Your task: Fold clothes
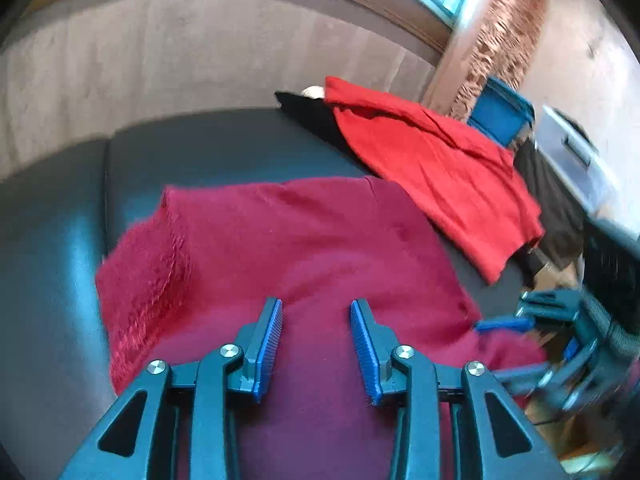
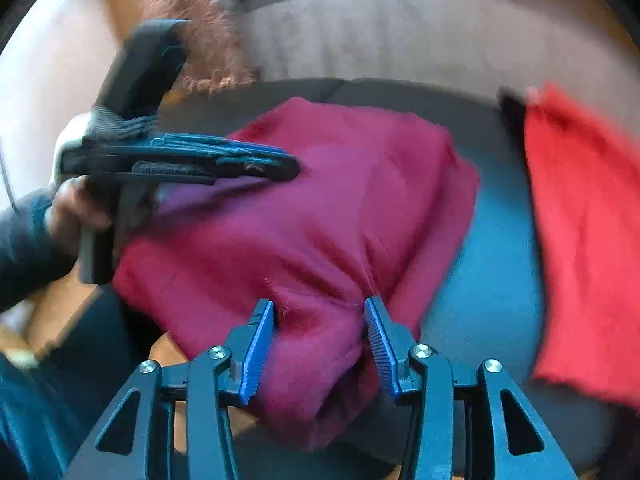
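Note:
A maroon garment [image 1: 304,240] lies partly folded on the dark sofa seat [image 1: 208,148], one fuzzy edge turned up at the left. My left gripper [image 1: 317,308] hovers open just above its near part, nothing between the fingers. My right gripper [image 2: 319,304] is open too, its fingers straddling a bunched fold of the maroon garment [image 2: 320,208] at the seat's front edge. In the right wrist view the left gripper [image 2: 288,166] shows side-on, held by a hand [image 2: 76,204]. The right gripper [image 1: 516,318] appears blurred at the right of the left wrist view.
A bright red garment [image 1: 440,168] lies over a black one [image 1: 312,116] at the far right of the seat. The grey sofa backrest [image 1: 160,60] rises behind. A blue box [image 1: 500,112], a fringed curtain [image 1: 504,28] and a window stand beyond the sofa's end.

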Available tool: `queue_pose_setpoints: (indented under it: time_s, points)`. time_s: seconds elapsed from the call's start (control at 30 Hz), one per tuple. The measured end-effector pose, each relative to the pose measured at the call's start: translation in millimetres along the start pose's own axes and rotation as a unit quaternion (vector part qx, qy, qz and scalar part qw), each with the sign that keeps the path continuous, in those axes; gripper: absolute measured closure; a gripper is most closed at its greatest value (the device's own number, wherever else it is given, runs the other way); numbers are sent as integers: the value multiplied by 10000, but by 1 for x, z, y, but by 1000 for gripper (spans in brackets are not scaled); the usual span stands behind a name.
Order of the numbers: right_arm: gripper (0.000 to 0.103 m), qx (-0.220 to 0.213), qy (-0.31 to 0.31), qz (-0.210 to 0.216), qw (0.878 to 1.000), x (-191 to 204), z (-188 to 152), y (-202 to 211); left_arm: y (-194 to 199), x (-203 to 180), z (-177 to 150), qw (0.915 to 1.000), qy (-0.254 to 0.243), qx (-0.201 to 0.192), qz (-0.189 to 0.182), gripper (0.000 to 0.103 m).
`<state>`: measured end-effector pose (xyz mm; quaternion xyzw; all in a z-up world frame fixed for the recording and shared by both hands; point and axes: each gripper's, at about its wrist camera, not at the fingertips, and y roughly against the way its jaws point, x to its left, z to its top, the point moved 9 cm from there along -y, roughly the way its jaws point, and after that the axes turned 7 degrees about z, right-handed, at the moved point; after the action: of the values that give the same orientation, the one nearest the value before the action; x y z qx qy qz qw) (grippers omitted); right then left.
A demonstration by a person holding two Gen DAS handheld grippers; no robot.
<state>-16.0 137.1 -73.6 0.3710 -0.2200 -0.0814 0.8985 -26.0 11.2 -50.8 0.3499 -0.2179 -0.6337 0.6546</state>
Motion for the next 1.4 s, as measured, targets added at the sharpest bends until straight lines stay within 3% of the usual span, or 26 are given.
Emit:
queue_pose_setpoints:
  time_s: [0.13,0.2,0.37,0.67,0.77,0.83,0.9,1.03,1.13,1.17,1.2,1.23,1.27,1.33,1.4]
  points:
    - [57,-358,-500,365,9974,-13,-3,5,5,4,3,9999,-88,20,130,65]
    - [56,-504,-822,557,9938,-17,-3,6,24,12,1,9997,190,-116,137,68]
    - [54,-908,-1585,1055,9775,-28,-4,10,89,-2,-37,9987,133,-382,-326,68]
    - [54,-1219,-2119,1282,9612,-17,14,-27,106,-15,-93,9980,-535,-300,119,67]
    - [54,-1081,-1865,1079,9705,-6,19,-32,106,-13,-110,9962,-803,-151,298,68]
    - [54,-694,-1148,666,9887,8,15,-35,101,-12,-120,9921,-1150,-124,479,68]
    - [54,-322,-465,290,9980,20,9,-36,97,-10,-131,9866,-1493,-97,658,68]
    - [54,163,331,-202,9991,34,-2,-35,102,-9,-128,9903,-1294,-79,499,69]
    - [54,356,575,-390,9969,39,1,-33,107,-11,-127,9911,-1263,-90,401,69]
    - [49,412,672,-485,9957,43,6,-31,109,-12,-127,9911,-1272,-98,371,69]
    - [43,313,762,-563,9950,46,15,-25,110,-13,-126,9911,-1281,-106,342,69]
    - [30,198,852,-639,9941,50,26,-18,112,-14,-126,9911,-1289,-114,312,69]
    - [28,83,940,-714,9930,53,36,-11,111,-12,-124,9934,-1121,-109,221,68]
    - [26,-224,943,-476,9942,65,62,-3,108,-10,-119,9960,-867,-159,113,68]
    - [17,-475,1008,-340,9932,77,90,-9,107,-9,-118,9964,-805,-216,124,68]
